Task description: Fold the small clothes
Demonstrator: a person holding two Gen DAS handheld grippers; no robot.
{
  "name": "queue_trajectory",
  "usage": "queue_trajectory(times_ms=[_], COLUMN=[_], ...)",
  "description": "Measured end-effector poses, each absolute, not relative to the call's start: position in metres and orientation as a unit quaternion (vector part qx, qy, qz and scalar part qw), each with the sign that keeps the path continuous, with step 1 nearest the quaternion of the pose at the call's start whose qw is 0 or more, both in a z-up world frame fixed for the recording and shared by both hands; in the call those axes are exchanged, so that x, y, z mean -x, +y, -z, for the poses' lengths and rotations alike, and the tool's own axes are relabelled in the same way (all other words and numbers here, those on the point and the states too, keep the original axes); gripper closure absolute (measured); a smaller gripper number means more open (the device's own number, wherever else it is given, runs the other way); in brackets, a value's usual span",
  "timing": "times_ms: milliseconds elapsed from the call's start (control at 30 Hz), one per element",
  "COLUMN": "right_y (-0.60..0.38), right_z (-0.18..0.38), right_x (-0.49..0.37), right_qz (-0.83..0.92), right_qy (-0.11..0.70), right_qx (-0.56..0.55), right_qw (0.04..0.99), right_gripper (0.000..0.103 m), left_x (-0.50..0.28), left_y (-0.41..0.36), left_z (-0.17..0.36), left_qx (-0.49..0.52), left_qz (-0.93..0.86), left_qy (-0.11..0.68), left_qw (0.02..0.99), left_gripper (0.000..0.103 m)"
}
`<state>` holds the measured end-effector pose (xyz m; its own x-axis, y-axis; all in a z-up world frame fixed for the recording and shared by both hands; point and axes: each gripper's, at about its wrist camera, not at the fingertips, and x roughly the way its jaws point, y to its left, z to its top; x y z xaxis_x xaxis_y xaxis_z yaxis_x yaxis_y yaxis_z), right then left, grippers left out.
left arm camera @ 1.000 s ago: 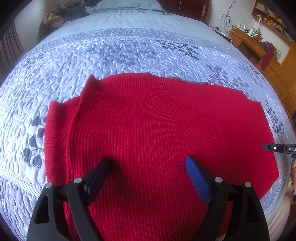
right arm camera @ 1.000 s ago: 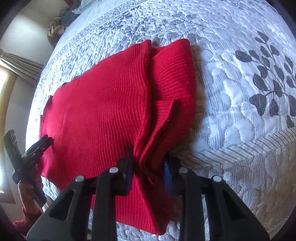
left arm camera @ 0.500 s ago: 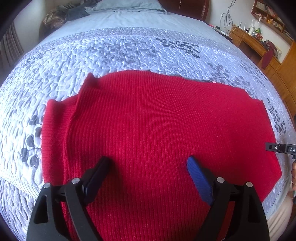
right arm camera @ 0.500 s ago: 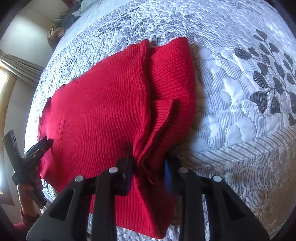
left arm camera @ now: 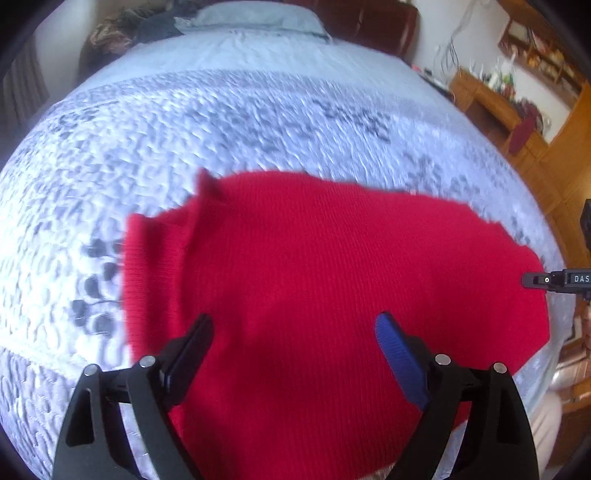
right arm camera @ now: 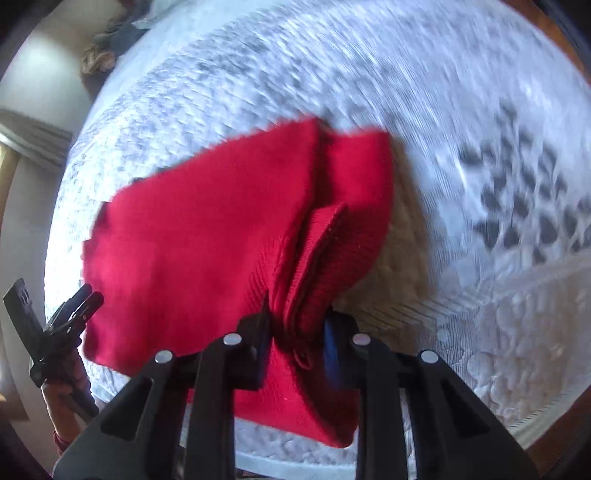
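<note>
A red ribbed knit sweater [left arm camera: 325, 266] lies spread on the quilted bed; it also shows in the right wrist view [right arm camera: 207, 236]. My left gripper [left arm camera: 293, 332] is open, hovering over the sweater's near part with nothing between its fingers. My right gripper [right arm camera: 297, 325] is shut on a bunched fold of the sweater's edge [right arm camera: 314, 266] and holds it slightly raised off the bed. The left gripper shows in the right wrist view [right arm camera: 74, 310] at the sweater's far corner. The right gripper's tip shows in the left wrist view [left arm camera: 554, 280].
The grey-white quilt with a dark leaf pattern [left arm camera: 258, 118] covers the bed. Pillows and a heap of clothes [left arm camera: 155, 26] lie at the head. A wooden desk and shelves [left arm camera: 517, 110] stand to the right. The bed's near edge [right arm camera: 480, 424] runs below the sweater.
Both views have pulled back and are blurred by motion. My right gripper has lifted the pinched sweater fold upward. My left gripper has risen a little and stays open.
</note>
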<state>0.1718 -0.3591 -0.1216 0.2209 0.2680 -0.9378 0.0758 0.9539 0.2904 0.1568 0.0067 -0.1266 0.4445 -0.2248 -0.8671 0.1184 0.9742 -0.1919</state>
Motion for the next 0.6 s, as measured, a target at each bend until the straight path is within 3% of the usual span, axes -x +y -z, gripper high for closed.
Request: queue_trajectory(times_ms=[267, 400, 467, 600], right_y=[-0.231, -0.144, -0.115, -0.097], right_z=[0.063, 0.077, 0.095, 0.111], right_x=[-0.197, -0.203, -0.202, -0.192], right_qz=[-0.130, -0.181, -0.202, -0.233], right_qy=[0.601, 0.608, 0.620, 0.631], right_qx=[-0.043, 0.014, 0.029, 0.012], right_qw=[0.787, 0.773, 0.758, 0.740], right_gripper=[0.082, 0.081, 0.072, 0.073], left_x=[-0.141, -0.139, -0.139, -0.137], left_y=[0.072, 0.089, 0.095, 0.108], left_z=[0.099, 0.103, 0.107, 0.111], left_qx=[0.100, 0.107, 0.111, 0.127], left_qz=[0.079, 0.072, 0.071, 0.070], left_qy=[0.495, 0.501, 0.507, 0.513], left_qw=[0.860, 0.856, 0.852, 0.846], left_gripper=[0.014, 0.014, 0.014, 0.014])
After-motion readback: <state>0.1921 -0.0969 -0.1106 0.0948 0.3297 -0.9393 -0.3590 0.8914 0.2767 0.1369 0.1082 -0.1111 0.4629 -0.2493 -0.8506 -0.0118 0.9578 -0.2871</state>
